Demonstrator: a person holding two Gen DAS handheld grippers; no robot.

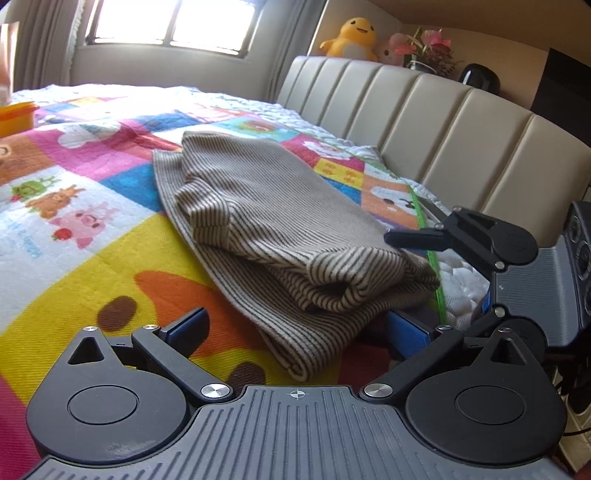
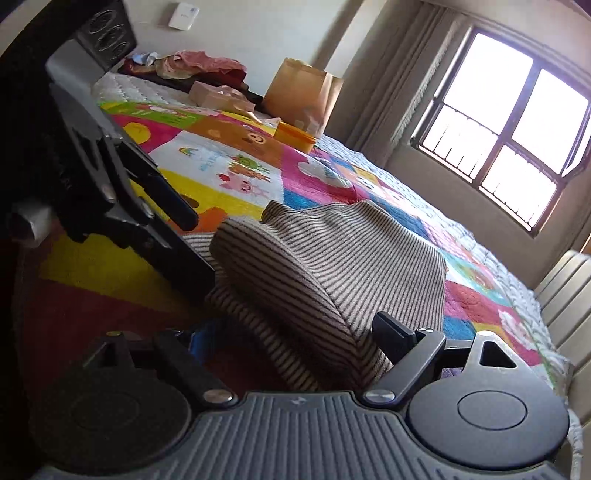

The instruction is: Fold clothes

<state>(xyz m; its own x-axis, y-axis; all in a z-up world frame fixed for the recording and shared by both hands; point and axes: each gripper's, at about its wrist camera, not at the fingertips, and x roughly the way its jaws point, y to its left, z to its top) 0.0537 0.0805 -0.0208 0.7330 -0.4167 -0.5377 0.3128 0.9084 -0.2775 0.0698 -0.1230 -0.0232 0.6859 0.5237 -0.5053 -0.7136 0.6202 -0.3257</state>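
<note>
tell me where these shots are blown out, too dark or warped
Left wrist view: the window is blown out white, and the headboard bows from fisheye distortion. Right wrist view: the window glares white, the left edge falls into deep shadow around the left gripper, and the striped garment stays fairly sharp.

left wrist: low, close over brown-striped knit garment (image 1: 280, 221), facing beige padded headboard (image 1: 443, 122) | right wrist: close, tilted, faces away from headboard, toward window (image 2: 498, 122) | shared: garment, patchwork cartoon bedspread (image 1: 92, 206)
</note>
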